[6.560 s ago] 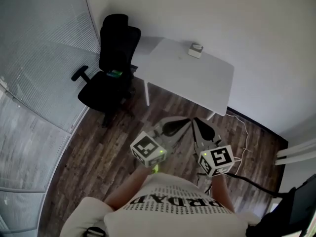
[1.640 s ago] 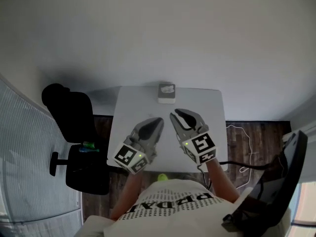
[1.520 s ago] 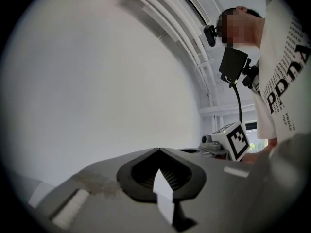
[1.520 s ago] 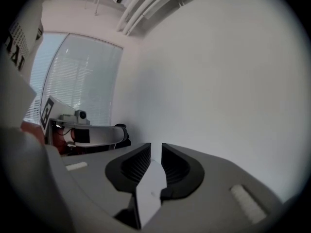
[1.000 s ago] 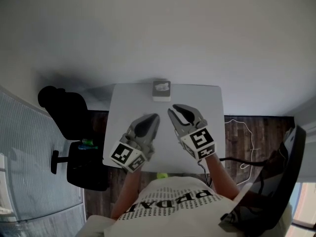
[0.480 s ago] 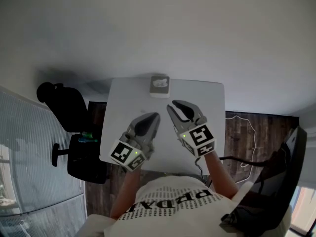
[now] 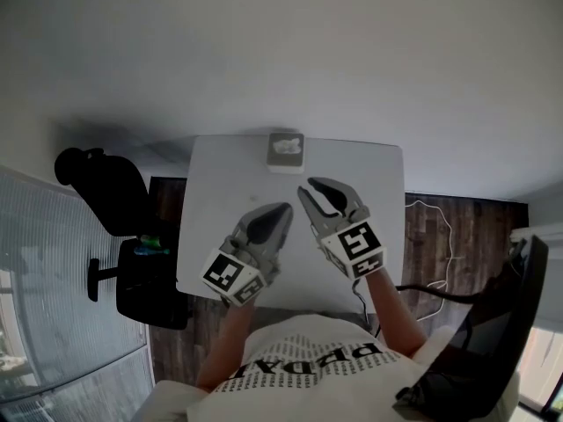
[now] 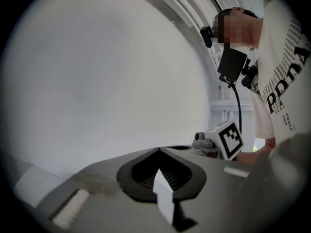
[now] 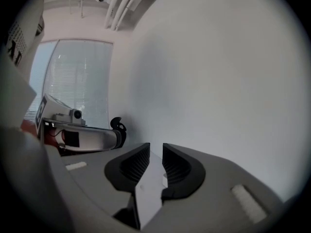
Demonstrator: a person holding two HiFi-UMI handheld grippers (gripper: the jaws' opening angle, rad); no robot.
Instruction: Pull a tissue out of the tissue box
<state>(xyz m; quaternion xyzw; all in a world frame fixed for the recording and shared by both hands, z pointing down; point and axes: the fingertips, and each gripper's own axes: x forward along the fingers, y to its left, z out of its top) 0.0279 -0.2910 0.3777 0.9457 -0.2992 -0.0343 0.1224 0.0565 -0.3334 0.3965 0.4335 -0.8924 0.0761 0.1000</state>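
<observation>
You're opening the right gripper [image 7: 317, 187], jaws just parting, nothing between them. The left gripper [image 7: 281, 209] is sitting closed and empty. The tissue box [image 7: 286, 150] is lying ahead of both, well apart, at the surface's [image 7: 220, 200] far edge, so you're likely prepping the grab.

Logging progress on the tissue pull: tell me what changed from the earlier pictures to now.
The person walked up to the table; the left tongs and right tongs now hang over it, short of the tissue box. The right tongs' jaws have just been opening, nothing between them. Unchanged: left tongs shut, box untouched at the far edge.
</observation>
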